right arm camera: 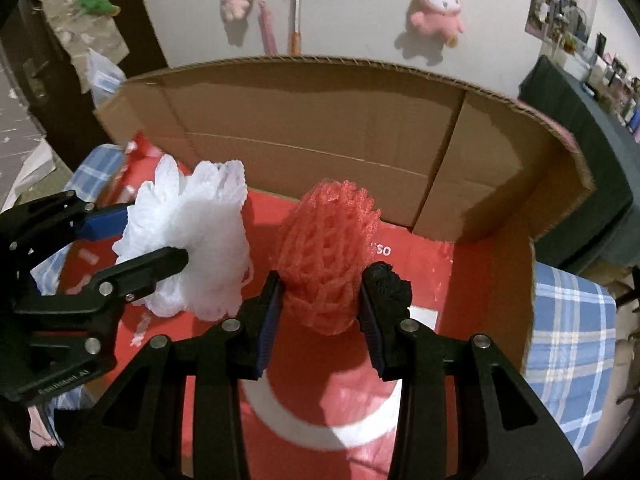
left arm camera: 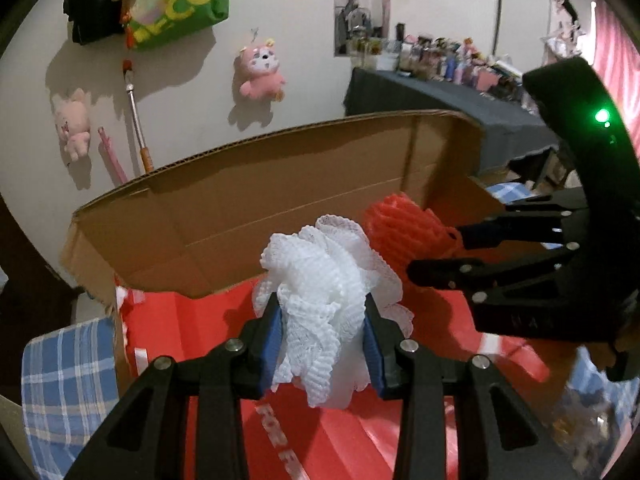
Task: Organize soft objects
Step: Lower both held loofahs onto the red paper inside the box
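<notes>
A white foam net (left arm camera: 320,292) bunches between the blue pads of my left gripper (left arm camera: 324,320), which is shut on it. My right gripper (right arm camera: 322,296) is shut on a red foam net (right arm camera: 326,256). Both hang side by side over the open cardboard box (left arm camera: 248,184), whose floor is covered by a red plastic bag (right arm camera: 404,280). In the left wrist view the right gripper (left arm camera: 436,256) comes in from the right with the red foam net (left arm camera: 404,228) just beyond the white one. In the right wrist view the left gripper (right arm camera: 144,240) holds the white foam net (right arm camera: 192,240) at left.
The box (right arm camera: 304,128) has tall back and right flaps. Blue plaid cloth (right arm camera: 568,344) lies beside the box on both sides (left arm camera: 68,384). Pink plush toys (left arm camera: 260,68) hang on the wall behind. A dark-covered table (left arm camera: 460,108) with many small items stands at right.
</notes>
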The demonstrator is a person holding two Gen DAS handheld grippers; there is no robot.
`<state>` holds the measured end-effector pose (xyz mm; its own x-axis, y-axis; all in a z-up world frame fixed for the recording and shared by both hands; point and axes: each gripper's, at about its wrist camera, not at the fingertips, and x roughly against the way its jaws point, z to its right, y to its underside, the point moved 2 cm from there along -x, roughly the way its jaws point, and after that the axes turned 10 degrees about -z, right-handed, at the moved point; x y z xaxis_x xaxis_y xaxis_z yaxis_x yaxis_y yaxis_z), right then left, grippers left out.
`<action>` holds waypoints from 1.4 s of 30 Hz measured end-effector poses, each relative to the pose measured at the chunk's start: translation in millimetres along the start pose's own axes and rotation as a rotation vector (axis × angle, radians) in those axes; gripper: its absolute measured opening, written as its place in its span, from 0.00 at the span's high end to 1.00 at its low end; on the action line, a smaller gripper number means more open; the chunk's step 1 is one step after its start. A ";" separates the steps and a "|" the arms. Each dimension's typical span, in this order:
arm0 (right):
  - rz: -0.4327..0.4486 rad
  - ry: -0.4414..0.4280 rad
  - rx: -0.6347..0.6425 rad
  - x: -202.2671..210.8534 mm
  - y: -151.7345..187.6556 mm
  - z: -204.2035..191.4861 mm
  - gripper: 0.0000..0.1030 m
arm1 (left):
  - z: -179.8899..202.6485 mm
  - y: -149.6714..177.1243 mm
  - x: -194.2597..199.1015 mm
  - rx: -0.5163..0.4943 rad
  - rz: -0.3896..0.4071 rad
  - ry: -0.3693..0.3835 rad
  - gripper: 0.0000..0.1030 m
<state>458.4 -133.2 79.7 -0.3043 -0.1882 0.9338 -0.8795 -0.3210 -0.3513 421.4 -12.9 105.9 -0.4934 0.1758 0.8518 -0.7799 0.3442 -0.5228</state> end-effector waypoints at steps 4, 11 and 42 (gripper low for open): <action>-0.021 0.042 0.002 -10.1 -5.8 0.0 0.65 | -5.7 -7.3 -14.8 0.010 -0.013 -0.020 0.62; -0.025 0.043 0.003 -4.8 0.1 -3.1 0.65 | -13.4 -10.8 -15.1 0.026 -0.013 -0.016 0.62; 0.005 0.085 0.021 15.7 -5.2 -16.7 0.65 | -13.8 -10.0 16.6 0.021 0.025 -0.060 0.59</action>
<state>452.1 -118.9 97.4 -0.3395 -0.1108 0.9340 -0.8702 -0.3399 -0.3567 426.2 -0.7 125.7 -0.5347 0.1288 0.8352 -0.7746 0.3205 -0.5453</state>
